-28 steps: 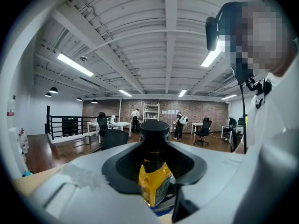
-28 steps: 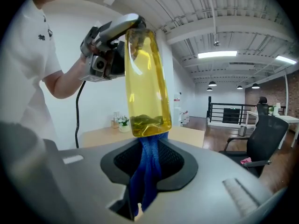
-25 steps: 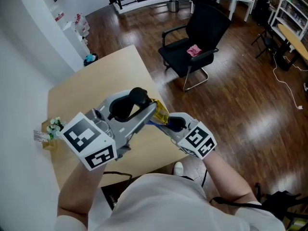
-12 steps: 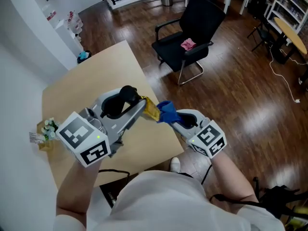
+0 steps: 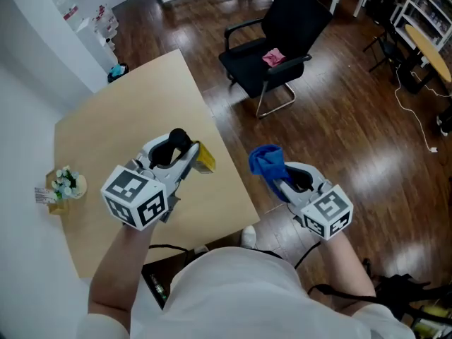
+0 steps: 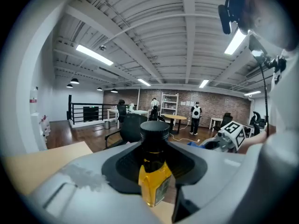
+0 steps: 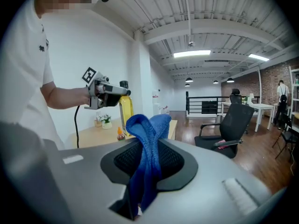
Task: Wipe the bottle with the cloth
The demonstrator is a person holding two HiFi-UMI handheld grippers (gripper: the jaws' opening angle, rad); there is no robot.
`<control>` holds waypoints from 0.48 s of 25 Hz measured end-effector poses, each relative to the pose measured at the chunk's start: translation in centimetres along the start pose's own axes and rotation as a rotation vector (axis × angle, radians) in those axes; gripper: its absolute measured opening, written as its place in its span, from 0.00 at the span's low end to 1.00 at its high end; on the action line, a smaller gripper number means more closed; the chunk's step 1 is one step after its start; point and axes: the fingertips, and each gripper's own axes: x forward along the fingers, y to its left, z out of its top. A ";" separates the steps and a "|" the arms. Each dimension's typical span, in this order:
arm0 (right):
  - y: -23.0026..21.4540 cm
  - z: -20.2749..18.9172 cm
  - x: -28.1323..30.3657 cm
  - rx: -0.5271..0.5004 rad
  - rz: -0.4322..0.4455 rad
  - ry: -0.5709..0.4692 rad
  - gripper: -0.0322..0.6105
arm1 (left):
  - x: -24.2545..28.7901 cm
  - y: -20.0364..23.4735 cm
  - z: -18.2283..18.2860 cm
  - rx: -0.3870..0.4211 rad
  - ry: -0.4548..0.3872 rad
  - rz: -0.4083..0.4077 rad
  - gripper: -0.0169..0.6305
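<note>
L fingers (image 6: 122,166) pinch bottle (image 6: 154,183) at neck: rigid, prob slick, keep grip there. R fingers (image 7: 122,161) pinch cloth (image 7: 148,146): soft, floppy.

Ceiling strip lights (image 6: 93,55) at ten and two o'clock of the left gripper view light the room brightly and evenly. Glare streaks the wooden floor (image 5: 381,168) at three o'clock in the head view. Both gripper views bulge fisheye-style, with black corners.
</note>
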 end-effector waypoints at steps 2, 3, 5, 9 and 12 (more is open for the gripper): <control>-0.3 -1.0 -0.9 0.020 -0.004 0.012 0.19 | 1.0 1.3 -2.7 -0.011 0.023 0.062 0.26; -0.4 -1.5 -1.3 0.031 -0.004 0.019 0.19 | 1.5 2.0 -4.2 -0.013 0.035 0.095 0.26; -0.7 -2.4 -2.0 0.050 0.000 0.034 0.19 | 2.3 3.4 -7.0 -0.025 0.053 0.160 0.26; -1.2 -3.3 -3.3 0.075 0.007 0.058 0.19 | 3.8 6.5 -11.6 -0.052 0.061 0.282 0.26; -1.3 -3.5 -4.2 0.066 0.008 0.080 0.19 | 4.8 8.5 -14.6 -0.067 0.069 0.342 0.26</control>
